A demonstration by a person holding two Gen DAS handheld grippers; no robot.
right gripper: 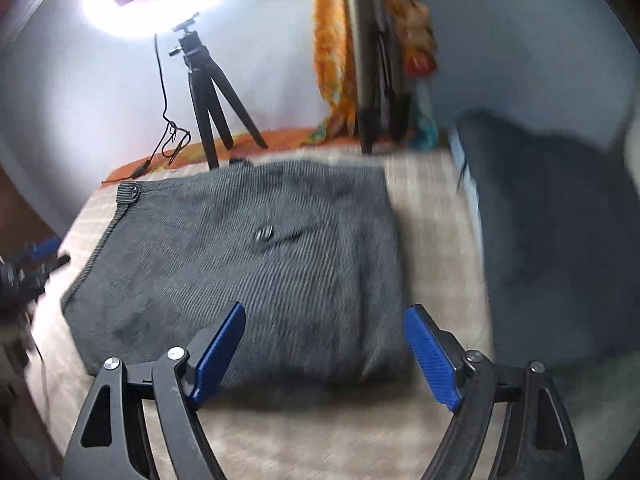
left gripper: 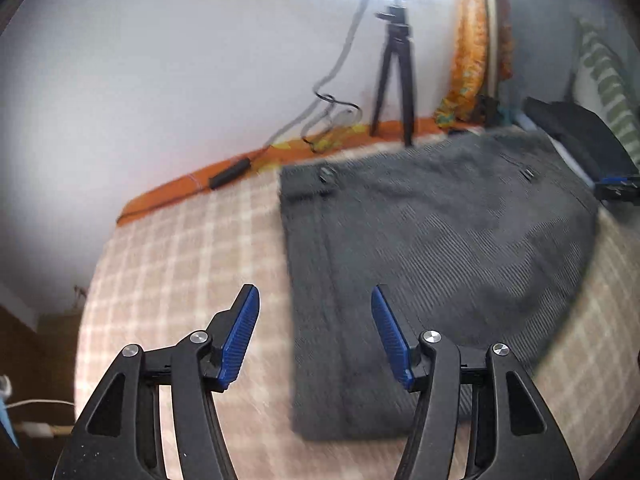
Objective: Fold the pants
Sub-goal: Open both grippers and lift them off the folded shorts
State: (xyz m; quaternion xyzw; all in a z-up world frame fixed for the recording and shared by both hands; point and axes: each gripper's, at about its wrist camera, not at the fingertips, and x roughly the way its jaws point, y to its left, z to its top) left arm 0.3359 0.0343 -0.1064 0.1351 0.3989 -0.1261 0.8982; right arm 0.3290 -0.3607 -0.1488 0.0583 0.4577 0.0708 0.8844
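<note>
Checked bedding [left gripper: 168,264] supports the grey corduroy pants [left gripper: 420,248], folded flat between the wide-open, empty left gripper [left gripper: 316,332] and right gripper [right gripper: 324,354]; the soft, limp, moderately heavy fabric is probably best pinched at near-edge corners.

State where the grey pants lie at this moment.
In both wrist views the grey pants lie folded on the checked bedcover, ahead of both open tools, with the black tripod standing just beyond them near the wall.
</note>
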